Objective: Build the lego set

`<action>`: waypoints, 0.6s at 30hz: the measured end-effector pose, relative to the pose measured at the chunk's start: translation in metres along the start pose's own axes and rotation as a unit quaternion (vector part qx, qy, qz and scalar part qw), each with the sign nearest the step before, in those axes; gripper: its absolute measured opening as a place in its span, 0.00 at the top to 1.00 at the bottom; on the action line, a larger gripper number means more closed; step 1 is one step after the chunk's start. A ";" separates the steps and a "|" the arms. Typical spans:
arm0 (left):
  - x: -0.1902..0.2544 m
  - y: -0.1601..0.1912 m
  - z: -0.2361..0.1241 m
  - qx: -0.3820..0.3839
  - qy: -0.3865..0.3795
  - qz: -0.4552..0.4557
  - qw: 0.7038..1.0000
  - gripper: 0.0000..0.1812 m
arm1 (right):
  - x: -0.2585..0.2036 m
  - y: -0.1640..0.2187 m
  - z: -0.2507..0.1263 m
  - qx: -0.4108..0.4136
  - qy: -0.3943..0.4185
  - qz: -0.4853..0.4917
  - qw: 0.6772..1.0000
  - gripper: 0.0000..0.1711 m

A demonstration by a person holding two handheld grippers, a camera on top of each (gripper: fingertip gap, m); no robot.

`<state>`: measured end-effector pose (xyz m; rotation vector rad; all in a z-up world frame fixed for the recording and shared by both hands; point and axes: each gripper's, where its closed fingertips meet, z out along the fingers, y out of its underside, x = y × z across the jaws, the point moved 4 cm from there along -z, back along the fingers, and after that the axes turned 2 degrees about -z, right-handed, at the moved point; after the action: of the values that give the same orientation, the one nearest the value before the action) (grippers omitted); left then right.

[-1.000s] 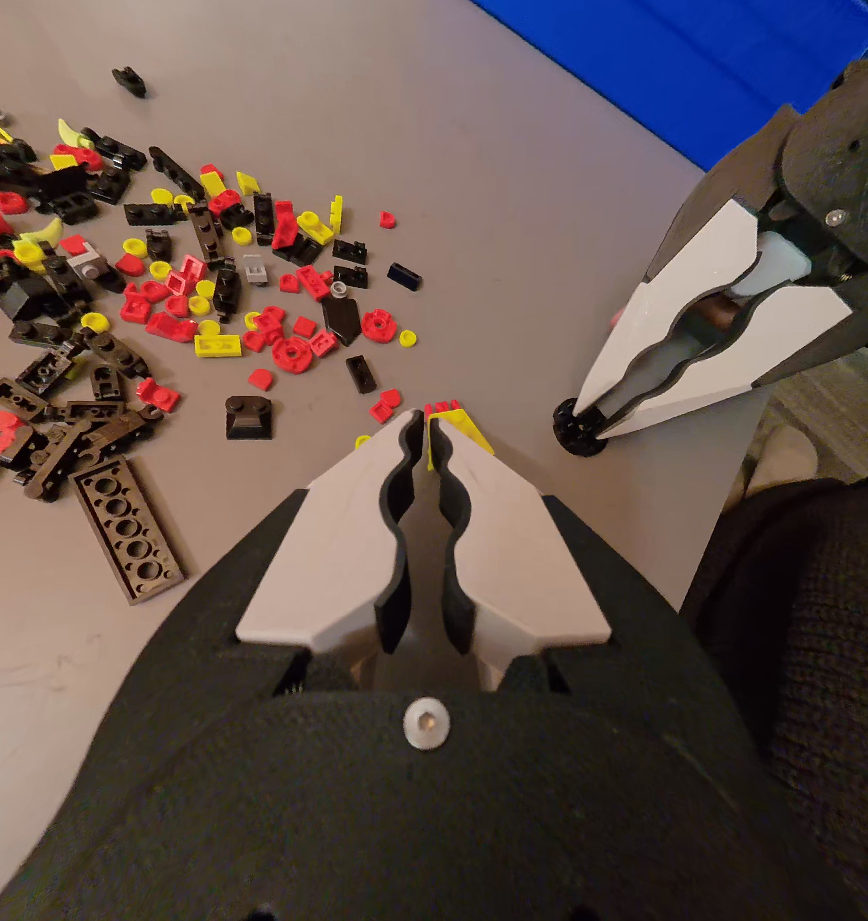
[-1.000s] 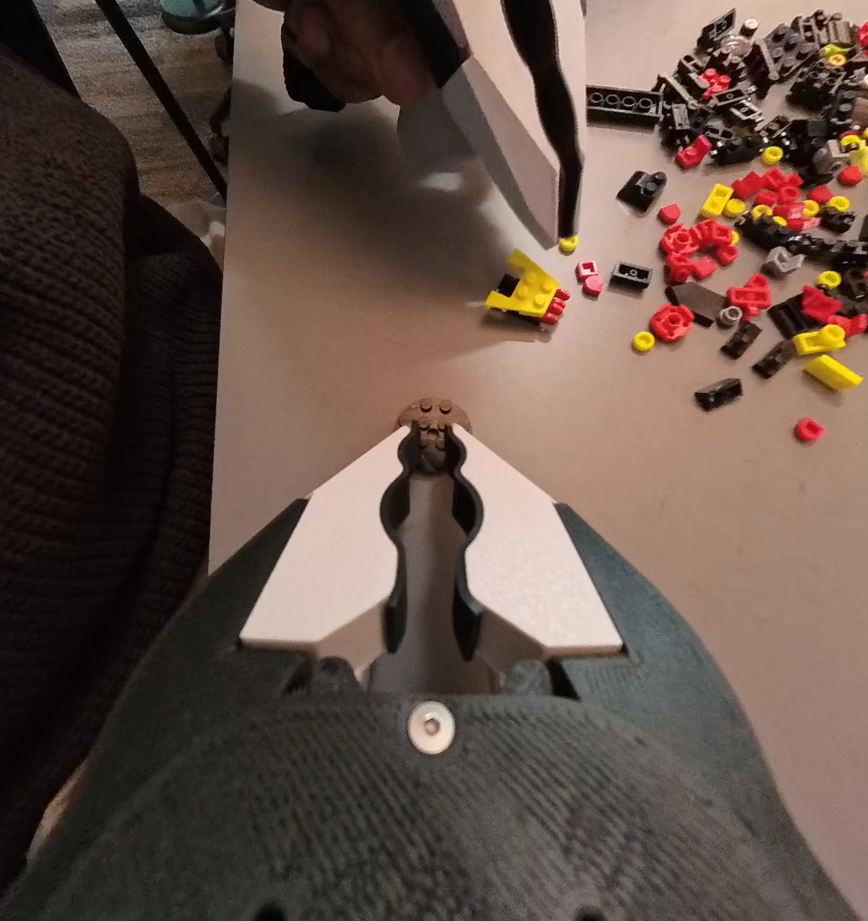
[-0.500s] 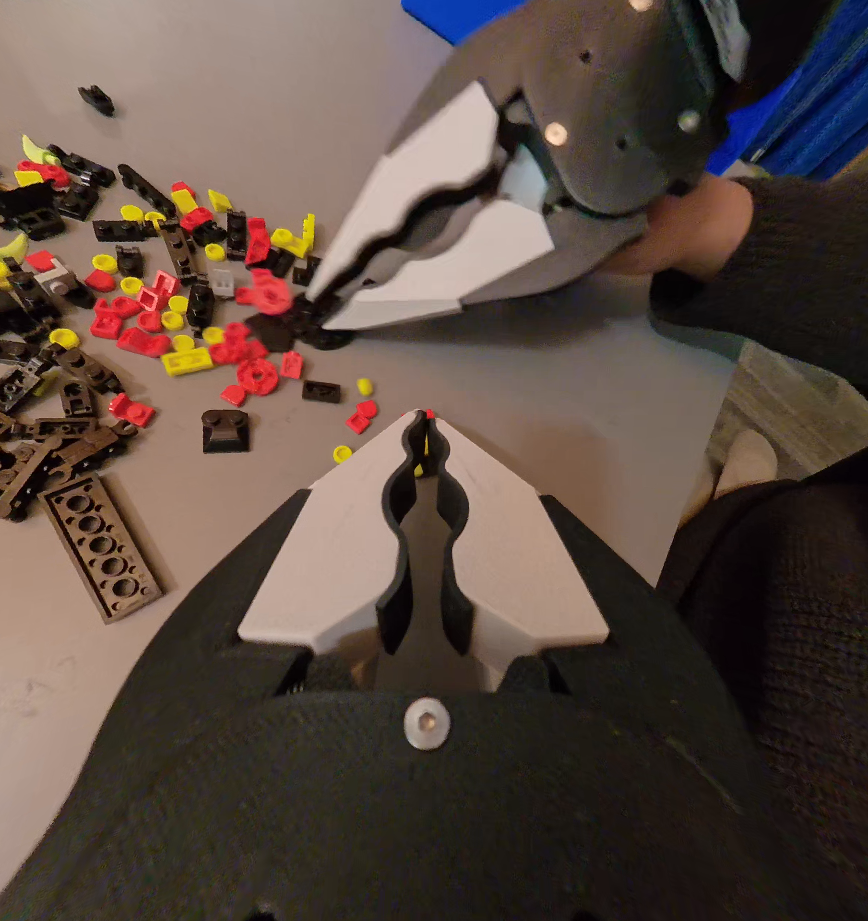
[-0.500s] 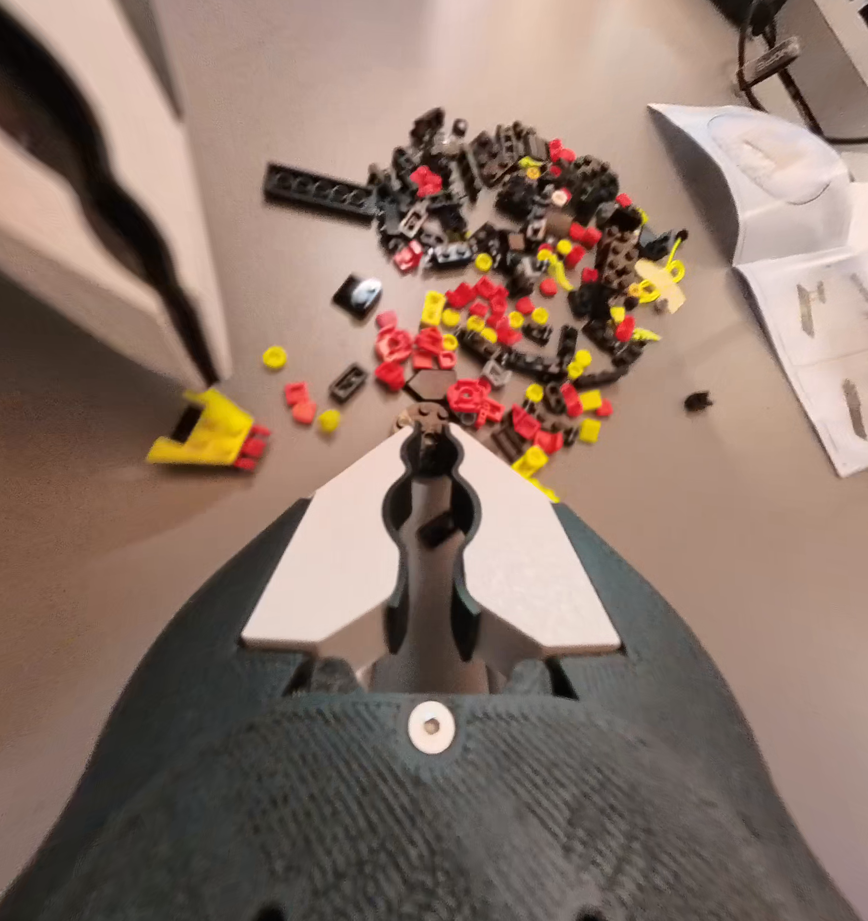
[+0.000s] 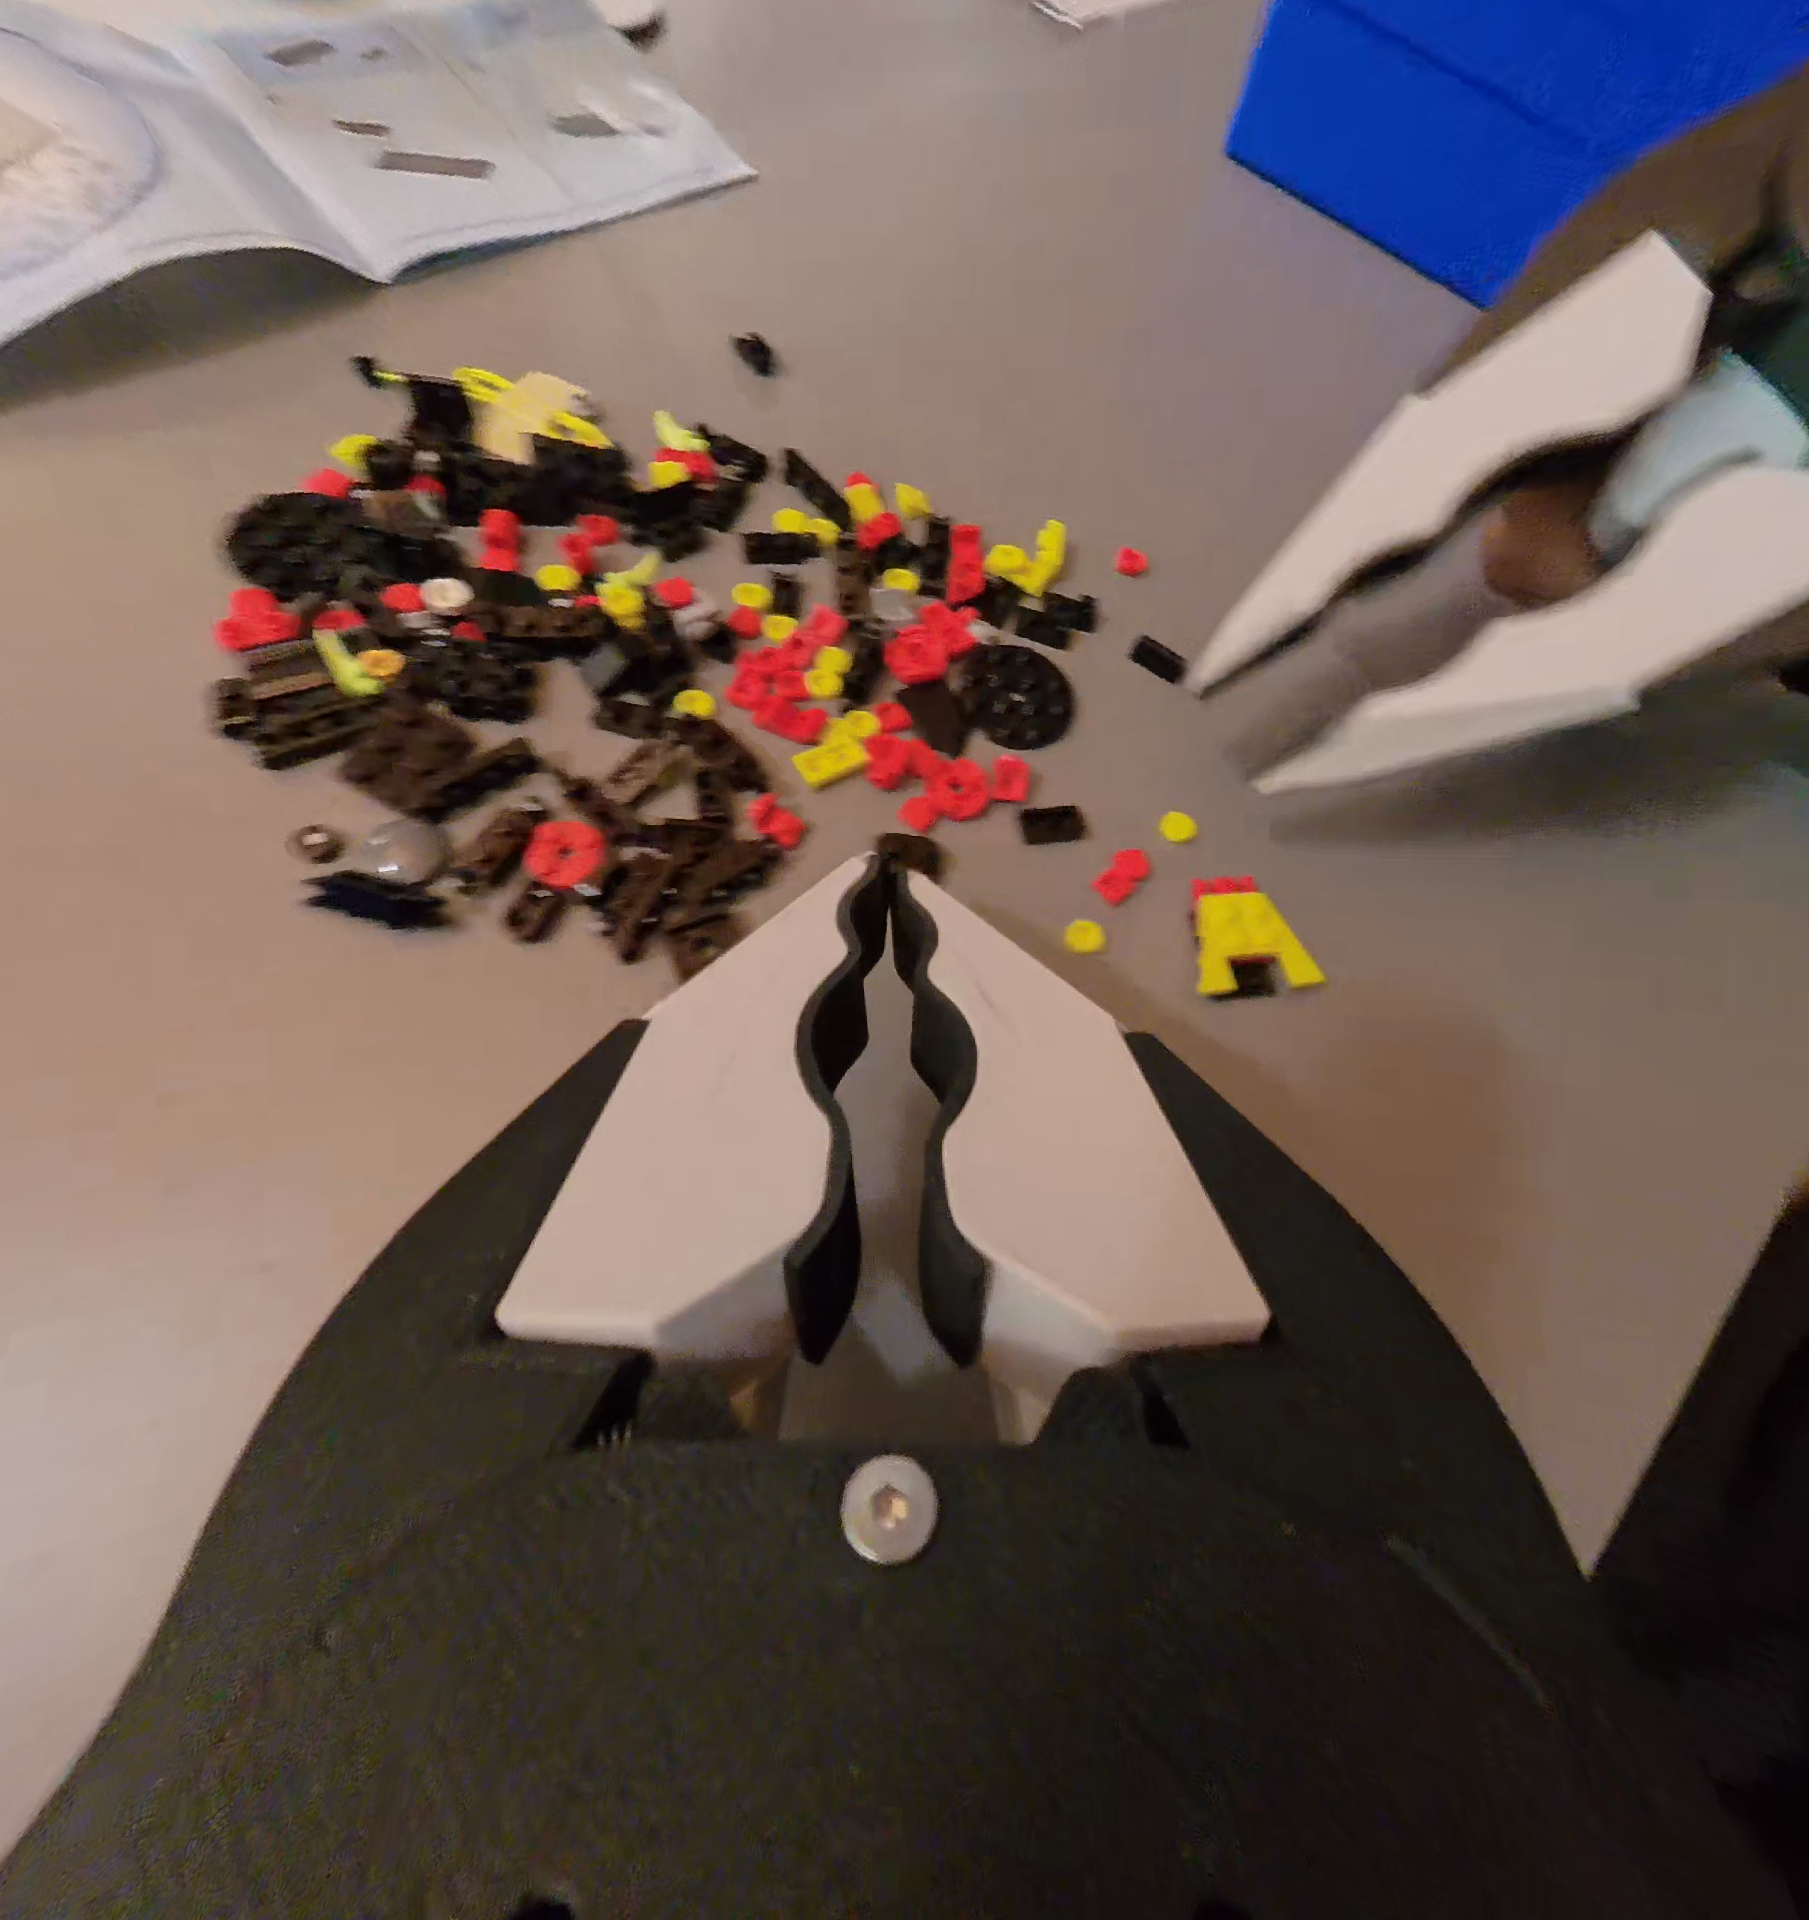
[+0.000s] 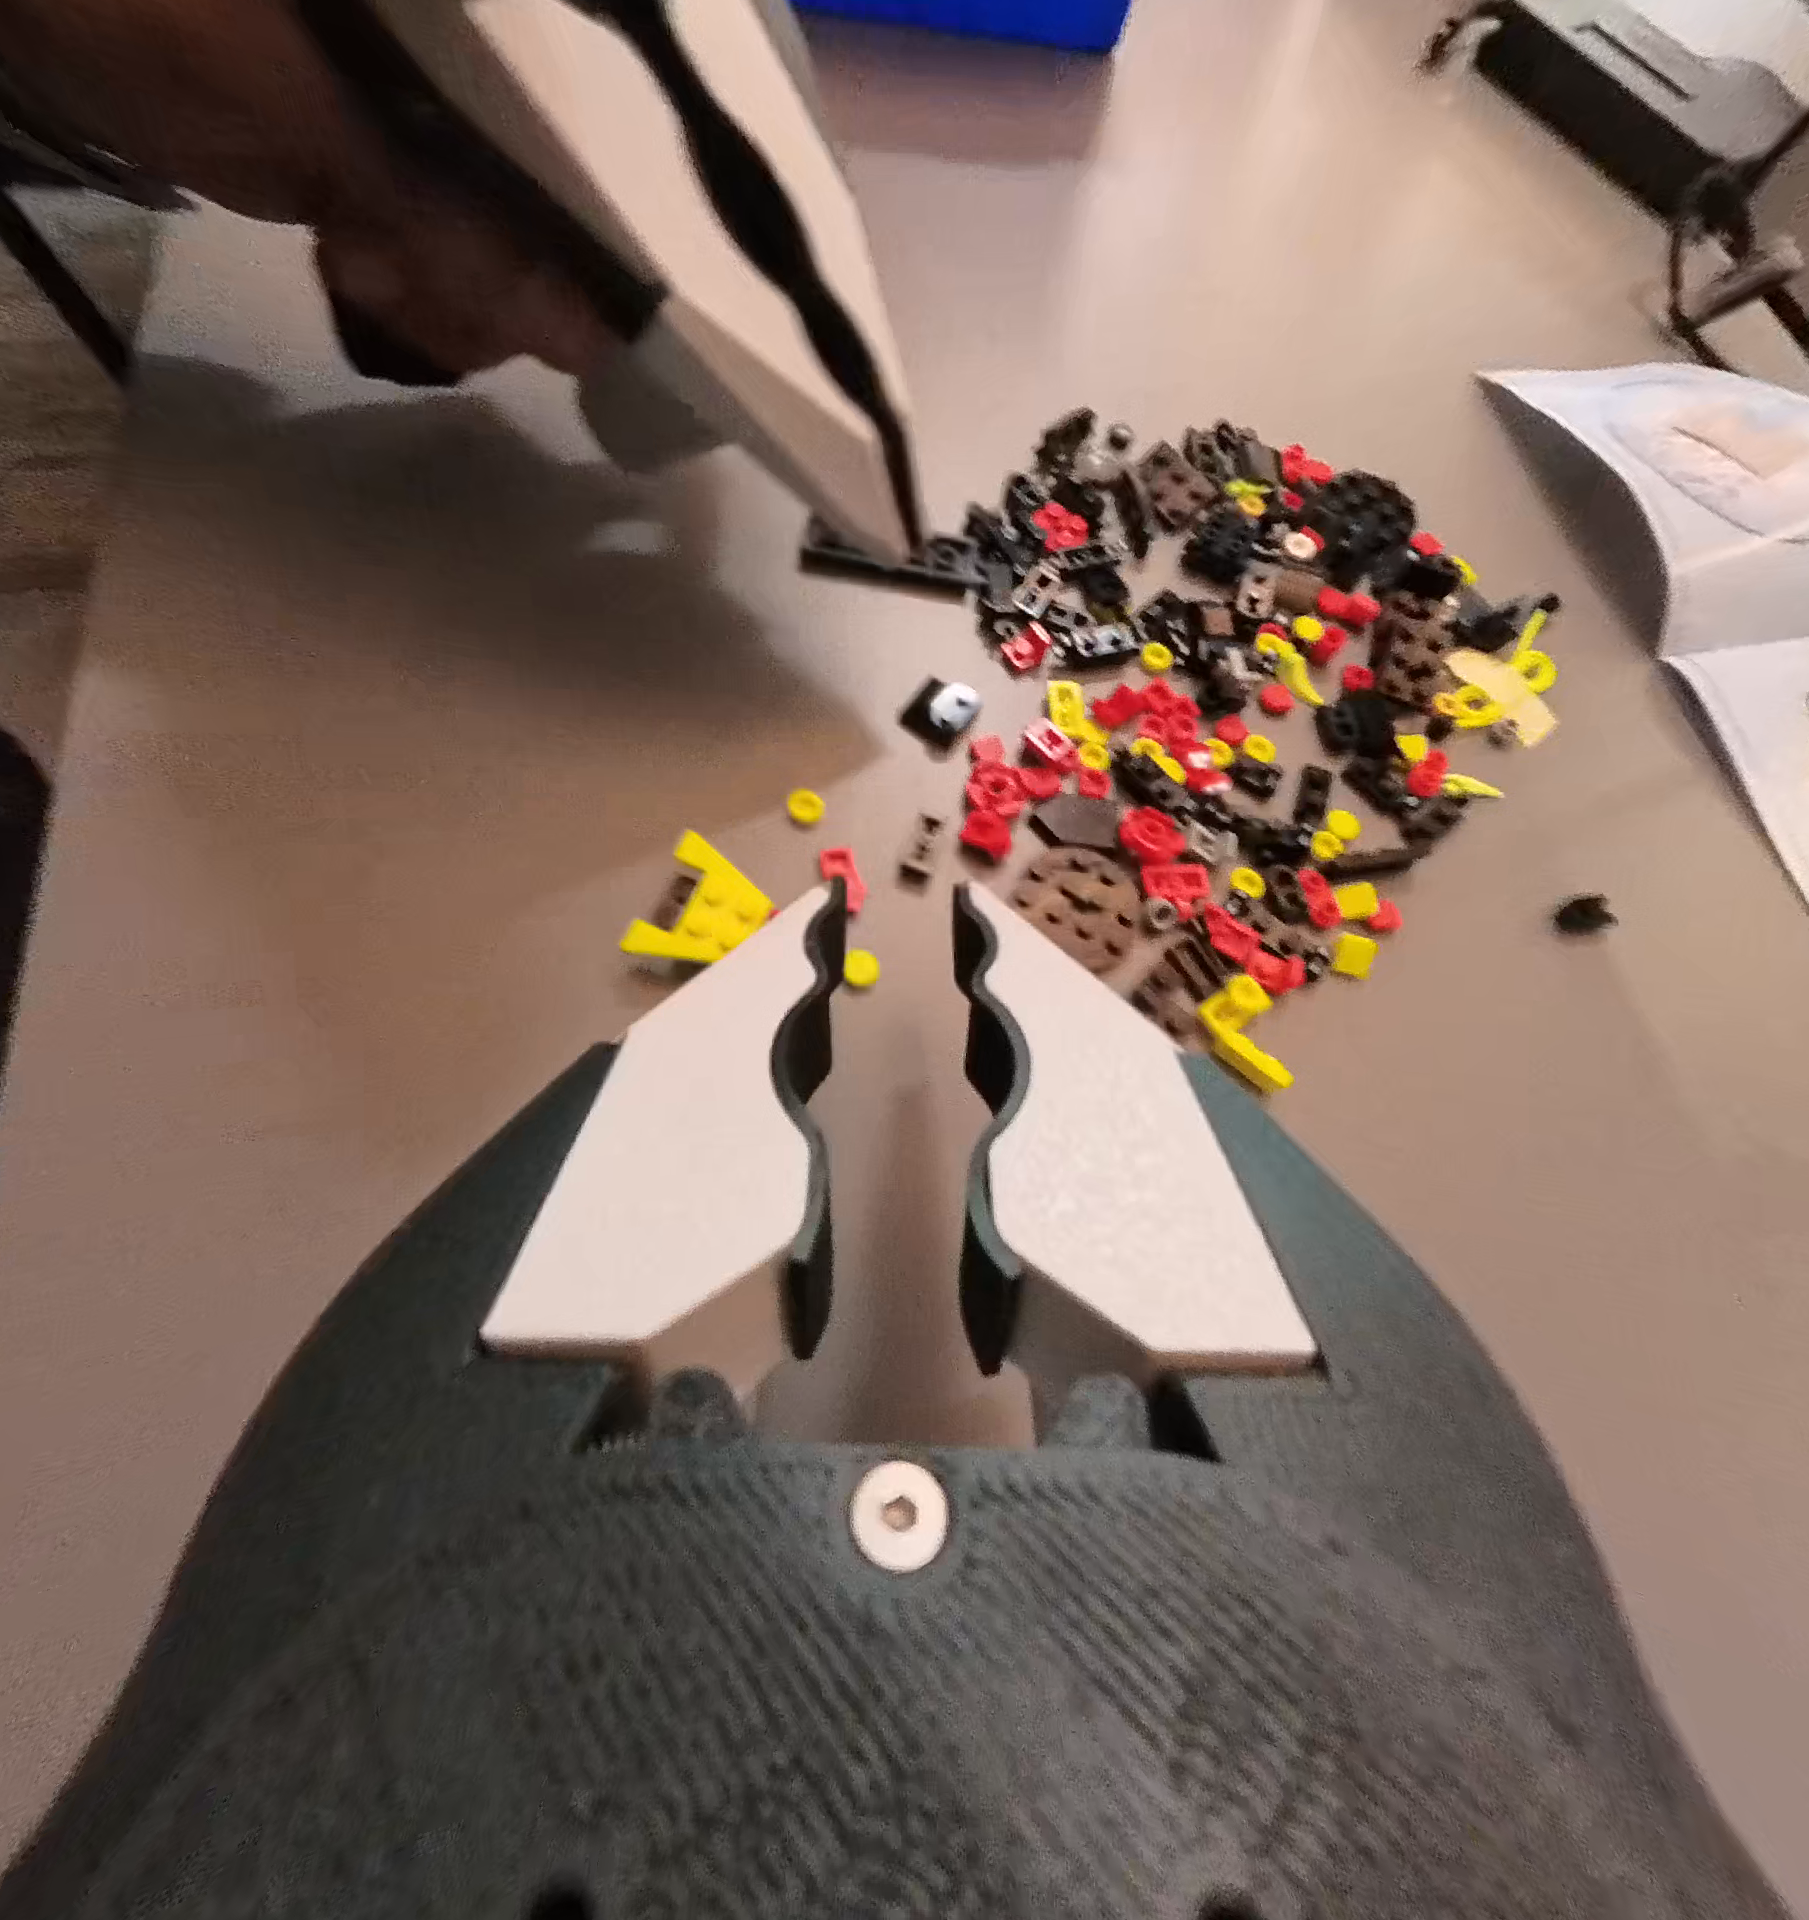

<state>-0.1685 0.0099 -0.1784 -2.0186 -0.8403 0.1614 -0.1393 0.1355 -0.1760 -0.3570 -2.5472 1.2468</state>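
Observation:
A pile of loose black, red and yellow Lego pieces (image 5: 588, 644) lies on the grey table and also shows in the right wrist view (image 6: 1243, 675). A small yellow wedge assembly with red and black parts (image 5: 1248, 940) lies apart from the pile, near its edge (image 6: 702, 914). A round black plate (image 5: 1014, 696) lies at the pile's near edge (image 6: 1076, 899). My left gripper (image 5: 892, 862) is shut above the table; a small black piece shows just past its tips. My right gripper (image 6: 895, 904) is open and empty, hovering between the wedge assembly and the round plate (image 5: 1227, 727).
An open instruction booklet (image 5: 360, 135) lies beyond the pile (image 6: 1762, 623). A blue box (image 5: 1502, 125) stands at the far right. The table's edge (image 5: 1658, 1403) runs close on the right, with a person's dark sleeve beside it. Dark stand legs (image 6: 1731, 260) are behind the table. The left gripper's tips are roughly 8 centimeters from the right gripper's. The right tips stand about 5 centimeters off the round black plate (image 5: 1014, 696). My right wrist view (image 6: 1075, 907) looks at it from another angle.
My right gripper carried the round black plate to the pile's edge, let it go, opened and drew back. My left gripper lifted away from the yellow wedge assembly, which stays on the table.

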 end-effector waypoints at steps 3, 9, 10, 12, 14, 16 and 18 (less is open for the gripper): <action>-0.028 -0.016 -0.016 0.069 -0.059 -0.027 0.995 1.00 | -0.012 -0.003 0.004 -0.005 -0.015 0.001 1.000 0.89; -0.053 -0.007 -0.022 0.043 -0.095 0.006 0.995 1.00 | -0.027 0.022 -0.008 -0.048 0.006 0.017 0.999 0.88; -0.046 -0.003 -0.016 0.024 -0.062 0.004 0.998 1.00 | -0.029 0.022 -0.012 -0.045 0.009 0.029 0.999 0.88; -0.033 -0.006 -0.012 0.029 -0.028 0.011 0.999 1.00 | -0.031 0.022 -0.021 -0.032 0.020 0.052 0.998 0.88; -0.031 -0.007 -0.013 0.036 -0.058 0.055 0.996 1.00 | -0.032 0.021 -0.029 -0.015 0.031 0.070 0.997 0.88; -0.035 -0.002 -0.012 0.022 -0.093 0.091 0.991 1.00 | -0.028 0.020 -0.034 0.001 0.042 0.079 0.996 0.88; -0.039 0.003 -0.009 0.002 -0.100 0.083 0.992 1.00 | -0.022 0.021 -0.035 0.012 0.046 0.087 0.995 0.88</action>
<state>-0.1930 -0.0212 -0.1838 -2.0923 -0.7931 0.4653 -0.1041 0.1664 -0.1753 -0.6269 -2.4636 1.2879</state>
